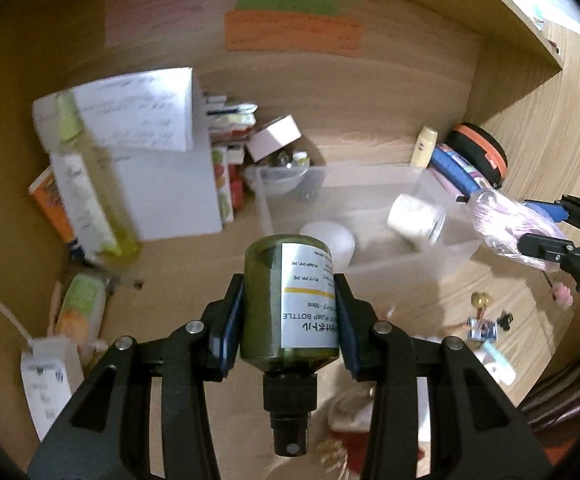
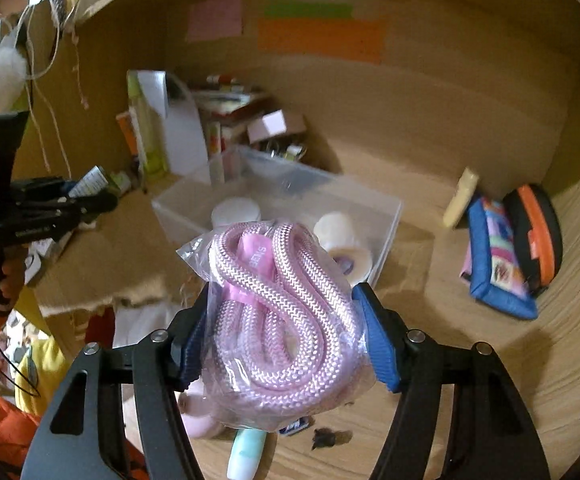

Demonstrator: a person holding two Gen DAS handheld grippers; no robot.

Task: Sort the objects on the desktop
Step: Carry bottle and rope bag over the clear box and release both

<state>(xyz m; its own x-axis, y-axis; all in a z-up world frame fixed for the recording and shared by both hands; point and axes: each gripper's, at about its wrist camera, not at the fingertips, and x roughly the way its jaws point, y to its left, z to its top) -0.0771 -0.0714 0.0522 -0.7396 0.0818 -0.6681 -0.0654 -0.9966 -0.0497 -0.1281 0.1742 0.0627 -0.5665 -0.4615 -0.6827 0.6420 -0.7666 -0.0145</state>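
My left gripper [image 1: 290, 284] is shut on a dark green pump bottle [image 1: 285, 304] with a white label. The bottle's base points away and its black pump nozzle points back toward the camera. My right gripper [image 2: 285, 296] is shut on a clear bag of coiled pink rope [image 2: 281, 312], its blue pads pressing both sides. That same bag [image 1: 518, 220] shows at the right of the left wrist view. Beyond both grippers stands a clear plastic bin [image 1: 370, 184] [image 2: 386, 216] holding a white tape roll [image 1: 414, 216] [image 2: 342, 240] and a white round lid [image 1: 330, 236] [image 2: 235, 210].
A white box with papers [image 1: 149, 160], a yellow-green bottle [image 1: 89, 184] and an orange tube [image 1: 49, 204] crowd the left. A cream tube [image 2: 460, 196], a blue-edged pouch [image 2: 498, 256] and a black-and-orange case [image 2: 538, 236] lie at the right. Coloured sticky notes [image 2: 322, 36] hang on the wooden back wall.
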